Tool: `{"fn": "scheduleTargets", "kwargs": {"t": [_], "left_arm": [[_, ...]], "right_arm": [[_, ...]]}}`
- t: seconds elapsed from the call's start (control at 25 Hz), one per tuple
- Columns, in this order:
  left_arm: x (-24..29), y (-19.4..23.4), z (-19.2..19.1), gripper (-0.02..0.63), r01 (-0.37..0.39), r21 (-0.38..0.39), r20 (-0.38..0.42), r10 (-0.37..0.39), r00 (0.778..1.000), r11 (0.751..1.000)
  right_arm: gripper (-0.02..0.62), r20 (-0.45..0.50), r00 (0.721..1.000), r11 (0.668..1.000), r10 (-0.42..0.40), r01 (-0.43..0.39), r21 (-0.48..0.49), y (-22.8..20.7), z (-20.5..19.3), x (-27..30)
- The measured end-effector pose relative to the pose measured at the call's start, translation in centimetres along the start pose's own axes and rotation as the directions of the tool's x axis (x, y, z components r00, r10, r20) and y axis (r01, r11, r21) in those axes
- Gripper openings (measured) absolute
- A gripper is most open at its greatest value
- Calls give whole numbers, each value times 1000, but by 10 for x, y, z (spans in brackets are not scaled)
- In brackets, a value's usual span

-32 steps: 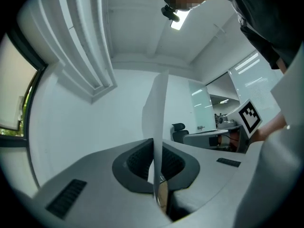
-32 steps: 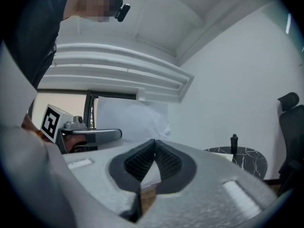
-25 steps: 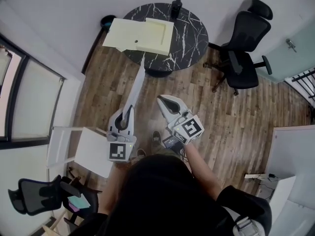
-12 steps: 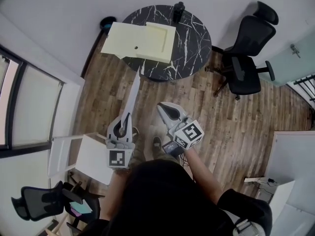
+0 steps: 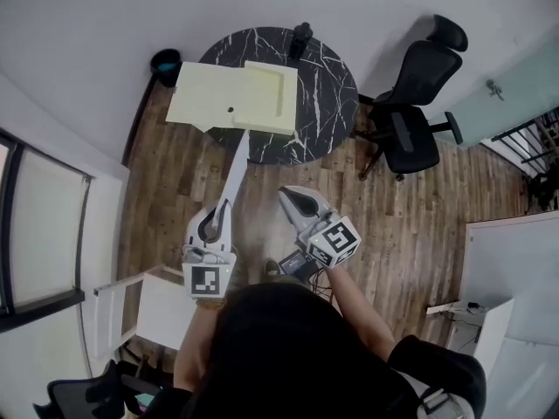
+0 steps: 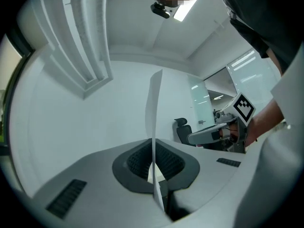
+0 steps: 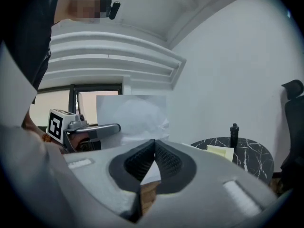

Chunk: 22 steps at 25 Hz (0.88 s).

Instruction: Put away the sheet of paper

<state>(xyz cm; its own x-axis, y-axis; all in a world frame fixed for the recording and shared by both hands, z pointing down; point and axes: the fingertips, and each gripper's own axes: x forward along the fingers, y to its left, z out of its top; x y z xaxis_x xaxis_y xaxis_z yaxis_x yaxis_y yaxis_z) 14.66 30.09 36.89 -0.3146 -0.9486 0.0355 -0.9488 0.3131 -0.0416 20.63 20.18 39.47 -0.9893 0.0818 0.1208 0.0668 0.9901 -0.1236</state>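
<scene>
The white sheet of paper [image 5: 234, 168] shows edge-on in the head view as a thin strip rising from my left gripper [image 5: 223, 209] toward the table. My left gripper [image 6: 153, 144] is shut on the paper's [image 6: 154, 103] lower edge, and the sheet stands upright between the pads. Beside it, my right gripper [image 5: 288, 192] is shut with nothing in it. In the right gripper view its jaws [image 7: 154, 142] meet, and the sheet [image 7: 133, 115] hangs ahead on the left. A pale yellow open box [image 5: 231, 99] lies on the round black marble table [image 5: 323, 94].
A black bottle [image 5: 301, 33] stands at the table's far edge. A black office chair [image 5: 410, 103] is to the right of the table and a dark bin [image 5: 164, 61] to its left. A white side table [image 5: 162, 308] stands at the lower left on the wooden floor [image 5: 419, 225].
The view has shifted: table and box now sit further left and slightly lower in the head view. Both grippers keep their pose, the left still holding the paper.
</scene>
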Motion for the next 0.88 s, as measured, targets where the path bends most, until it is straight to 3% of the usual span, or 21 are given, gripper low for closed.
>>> {"fn": "scheduleTargets", "kwargs": {"t": [0.24,0.36,0.64,0.88], "left_arm": [[-1,51,-14,11,40,12,-9,-40,999,999],[-3,72,-23,11,21,-32,-12,-22,1000,999],[21,96,-44,11,41,-29,-29,-42,999,999],[74,119,-50,11,35,-7,-55,-36,998,999]], "right_arm": [[-2,-53,995,996,-83,81,-38,-5,-3,32],[-2,-88,986,990,-138,135,-49,-9,-9,39],[-2,-115,986,992,-124,119,-49,-24,-18,74],[-2,-96,990,994,-106,104,-27,-71,-18,111]]}}
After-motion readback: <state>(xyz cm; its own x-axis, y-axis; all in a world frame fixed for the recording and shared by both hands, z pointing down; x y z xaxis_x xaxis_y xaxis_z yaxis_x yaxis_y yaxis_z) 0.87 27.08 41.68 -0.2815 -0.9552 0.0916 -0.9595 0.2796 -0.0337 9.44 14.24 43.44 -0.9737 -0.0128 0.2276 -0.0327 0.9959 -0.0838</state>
